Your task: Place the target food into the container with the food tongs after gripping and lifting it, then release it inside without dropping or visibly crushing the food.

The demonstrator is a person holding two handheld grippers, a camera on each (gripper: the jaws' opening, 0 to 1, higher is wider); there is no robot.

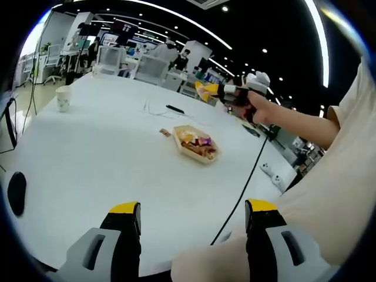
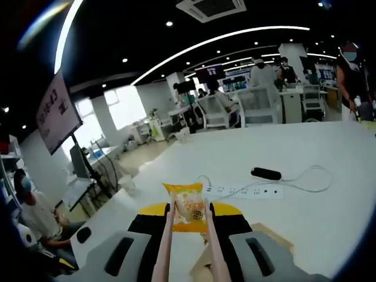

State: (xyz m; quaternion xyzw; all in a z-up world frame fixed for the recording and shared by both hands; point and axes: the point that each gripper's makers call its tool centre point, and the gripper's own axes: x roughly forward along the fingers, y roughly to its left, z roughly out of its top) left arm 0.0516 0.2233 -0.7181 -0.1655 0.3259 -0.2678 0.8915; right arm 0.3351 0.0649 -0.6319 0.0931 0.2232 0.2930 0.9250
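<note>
While tong-gripped, orange-wrapped food packet (image 2: 189,207) looks uncrushed

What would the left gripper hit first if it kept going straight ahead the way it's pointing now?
Probably bare white table first, since the left gripper is open with nothing between its jaws. Farther along sits the food tray, though depth is hard to judge.

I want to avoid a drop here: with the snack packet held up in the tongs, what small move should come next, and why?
Probably carry the right gripper down toward the container. The tongs pinch the snack packet well above the table, and in the left gripper view it hangs off to one side of the container, so releasing now would likely miss.
</note>
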